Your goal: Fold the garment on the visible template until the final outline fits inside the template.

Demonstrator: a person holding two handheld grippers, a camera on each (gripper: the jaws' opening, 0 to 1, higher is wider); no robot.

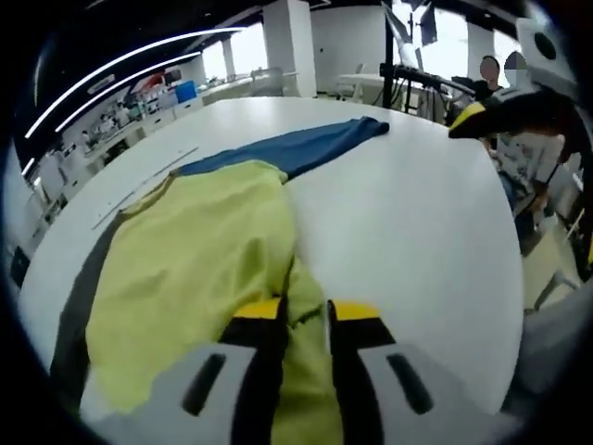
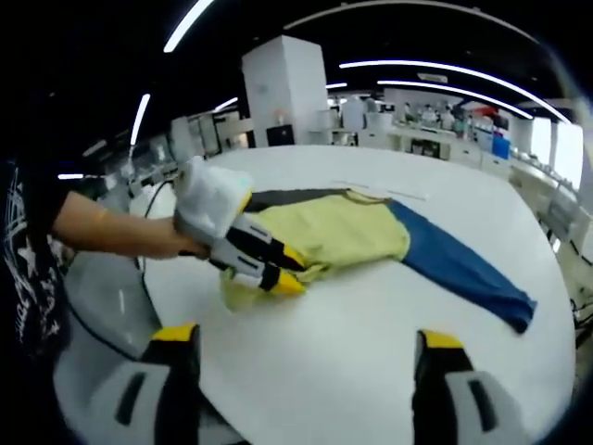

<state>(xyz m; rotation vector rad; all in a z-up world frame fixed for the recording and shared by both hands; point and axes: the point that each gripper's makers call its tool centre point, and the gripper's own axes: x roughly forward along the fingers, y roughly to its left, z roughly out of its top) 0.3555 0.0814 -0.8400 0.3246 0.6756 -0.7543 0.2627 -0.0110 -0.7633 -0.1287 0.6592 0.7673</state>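
Observation:
A yellow garment (image 1: 195, 260) with a blue sleeve (image 1: 306, 148) lies on a white table (image 1: 417, 232), part over a dark template (image 1: 79, 306) along its left side. My left gripper (image 1: 306, 313) is shut on a bunched fold of the yellow fabric near the table's front. The right gripper view shows that left gripper (image 2: 283, 269) pinching the yellow garment (image 2: 343, 232), the blue sleeve (image 2: 463, 269) trailing to the right. My right gripper (image 2: 306, 348) hangs open above bare table (image 2: 352, 371), short of the cloth. The right gripper's tip (image 1: 468, 116) shows at the upper right of the left gripper view.
A person's arm (image 2: 102, 227) holds the left gripper. Benches and shelving (image 1: 139, 102) stand behind the table, a white pillar (image 2: 283, 88) beyond it. People sit at the far right (image 1: 500, 69). The table's rounded edge (image 1: 514, 306) runs close on the right.

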